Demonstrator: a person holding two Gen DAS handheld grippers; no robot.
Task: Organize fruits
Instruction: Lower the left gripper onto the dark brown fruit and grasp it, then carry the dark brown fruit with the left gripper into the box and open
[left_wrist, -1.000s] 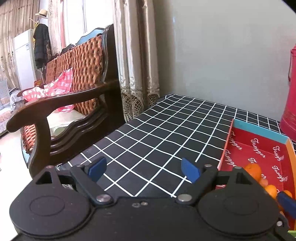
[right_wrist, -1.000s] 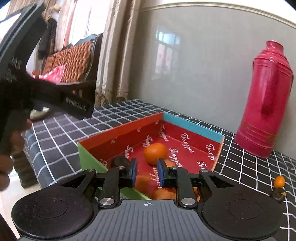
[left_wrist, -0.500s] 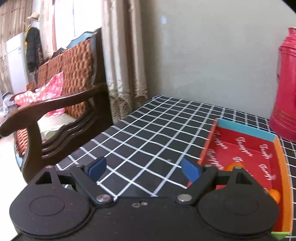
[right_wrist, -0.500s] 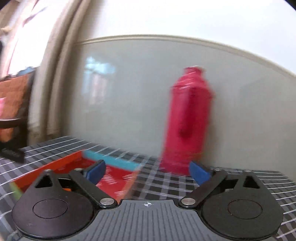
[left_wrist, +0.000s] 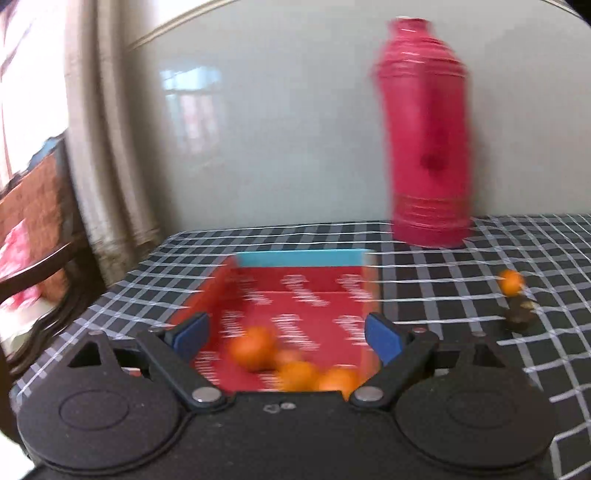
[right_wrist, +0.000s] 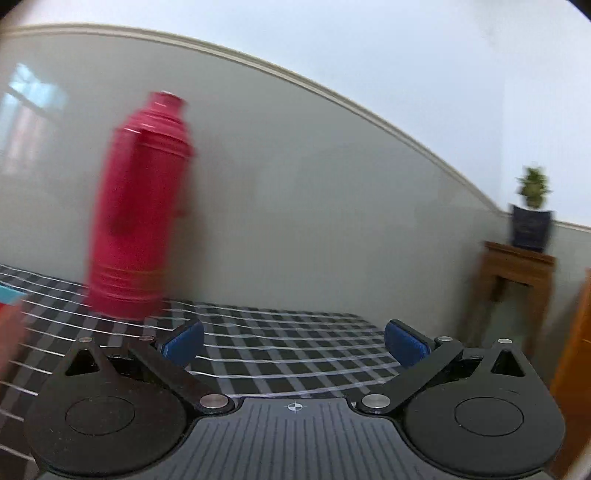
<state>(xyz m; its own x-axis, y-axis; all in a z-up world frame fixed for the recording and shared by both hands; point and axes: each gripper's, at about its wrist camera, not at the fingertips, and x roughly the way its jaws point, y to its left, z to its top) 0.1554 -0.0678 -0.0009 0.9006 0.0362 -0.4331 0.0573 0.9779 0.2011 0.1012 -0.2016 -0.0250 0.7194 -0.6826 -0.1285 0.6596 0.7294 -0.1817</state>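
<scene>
Right now the left gripper (left_wrist: 288, 334) has its blue-padded fingers (left_wrist: 192, 332) spread wide apart with nothing between them, hovering over the near end of the red box (left_wrist: 306, 295). Inside the box, just beyond the fingers, lie several oranges (left_wrist: 255, 347), blurred, bunched toward the near right corner. The box has a light blue far wall and rests on the desk (left_wrist: 443, 295), which is covered in a black cloth with a white grid. To the right of the box, well apart from it, a single small orange (left_wrist: 511, 282) sits on the desk, with a dark object (left_wrist: 519, 317) just in front of it; what it is cannot be told. A red thermos (left_wrist: 428, 147) stands upright behind the box near the wall.

The right gripper (right_wrist: 293, 343) likewise has its fingers (right_wrist: 183, 343) wide apart and empty, above bare cloth, with the thermos to its left. A potted plant (right_wrist: 532, 214) sits on a wooden stand (right_wrist: 517, 266) far right.
</scene>
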